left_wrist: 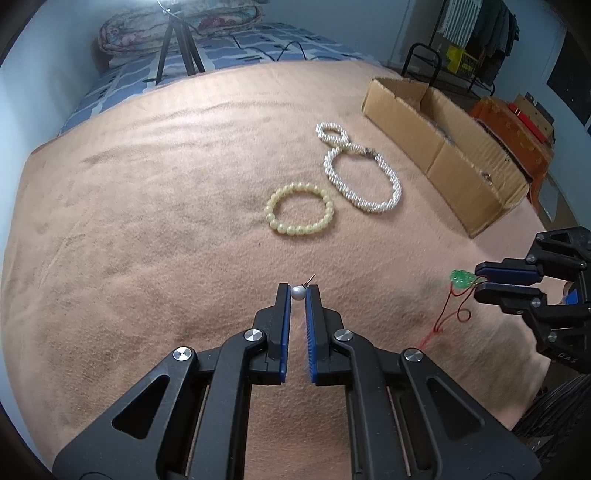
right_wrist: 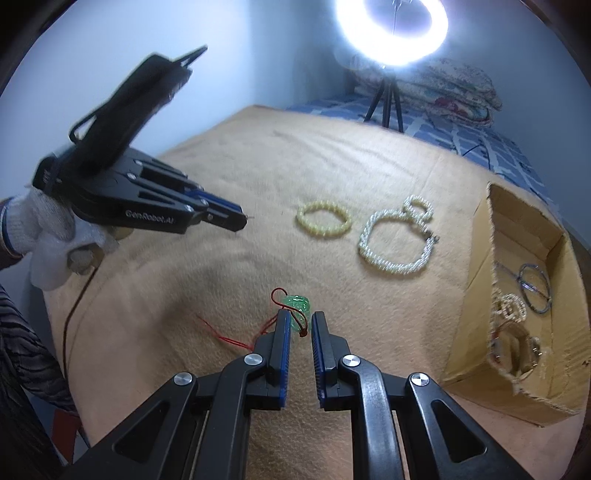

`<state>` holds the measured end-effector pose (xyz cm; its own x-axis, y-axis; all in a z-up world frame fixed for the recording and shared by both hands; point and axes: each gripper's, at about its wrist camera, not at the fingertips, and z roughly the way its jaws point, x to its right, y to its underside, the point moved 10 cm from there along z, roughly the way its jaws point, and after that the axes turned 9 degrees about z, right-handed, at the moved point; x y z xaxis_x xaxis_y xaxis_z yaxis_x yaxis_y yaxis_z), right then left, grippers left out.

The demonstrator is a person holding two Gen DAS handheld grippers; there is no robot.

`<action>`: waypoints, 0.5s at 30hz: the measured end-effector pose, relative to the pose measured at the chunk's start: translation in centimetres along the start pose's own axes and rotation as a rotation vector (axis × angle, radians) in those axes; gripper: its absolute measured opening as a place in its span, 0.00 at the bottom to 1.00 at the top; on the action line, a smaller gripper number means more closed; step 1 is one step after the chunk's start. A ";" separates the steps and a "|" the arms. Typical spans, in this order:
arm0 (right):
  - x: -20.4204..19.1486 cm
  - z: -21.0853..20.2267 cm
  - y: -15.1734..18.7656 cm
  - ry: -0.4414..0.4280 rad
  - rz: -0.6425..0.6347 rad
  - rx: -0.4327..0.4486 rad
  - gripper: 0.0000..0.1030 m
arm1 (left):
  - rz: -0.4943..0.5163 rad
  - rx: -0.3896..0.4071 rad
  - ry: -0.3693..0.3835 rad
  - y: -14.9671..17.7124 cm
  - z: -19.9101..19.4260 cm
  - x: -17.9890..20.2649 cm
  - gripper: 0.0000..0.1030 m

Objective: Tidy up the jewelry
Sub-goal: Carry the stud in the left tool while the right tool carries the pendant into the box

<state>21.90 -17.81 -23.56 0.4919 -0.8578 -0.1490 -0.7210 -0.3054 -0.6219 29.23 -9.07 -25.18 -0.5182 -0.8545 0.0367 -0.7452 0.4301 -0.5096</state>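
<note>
My left gripper (left_wrist: 298, 291) is shut on a small pearl earring (left_wrist: 298, 292) with a thin pin, held above the peach blanket. My right gripper (right_wrist: 299, 317) is shut on a green pendant (right_wrist: 297, 308) with a red cord (right_wrist: 229, 338) that trails onto the blanket; it also shows in the left wrist view (left_wrist: 461, 279). A yellow bead bracelet (left_wrist: 300, 213) and a white pearl necklace (left_wrist: 364, 177) lie farther out on the blanket. A cardboard box (right_wrist: 480, 332) at the right holds several jewelry pieces, among them a metal ring (right_wrist: 534, 291).
A tripod (left_wrist: 177, 48) with a ring light (right_wrist: 391, 33) stands at the far end beside folded quilts (right_wrist: 450, 88). A clothes rack (left_wrist: 476, 33) and an orange box (left_wrist: 513, 136) stand beyond the cardboard box. The blanket (left_wrist: 147, 221) covers the bed.
</note>
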 end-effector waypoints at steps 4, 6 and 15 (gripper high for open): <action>0.5 -1.9 -1.2 -0.005 0.018 0.047 0.09 | -0.010 0.030 0.007 -1.1 -0.9 0.2 0.06; 0.8 -2.7 -1.7 -0.002 0.022 0.067 0.09 | -0.013 0.041 0.010 -1.5 -1.2 0.4 0.06; 3.2 -7.1 -4.0 0.022 0.072 0.167 0.09 | -0.021 0.099 0.023 -3.7 -3.1 1.3 0.06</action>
<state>22.90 -22.25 -16.11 0.4301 -0.8842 -0.1822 -0.6623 -0.1718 -0.7293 30.02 -10.86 -20.58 -0.5132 -0.8556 0.0677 -0.7115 0.3800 -0.5911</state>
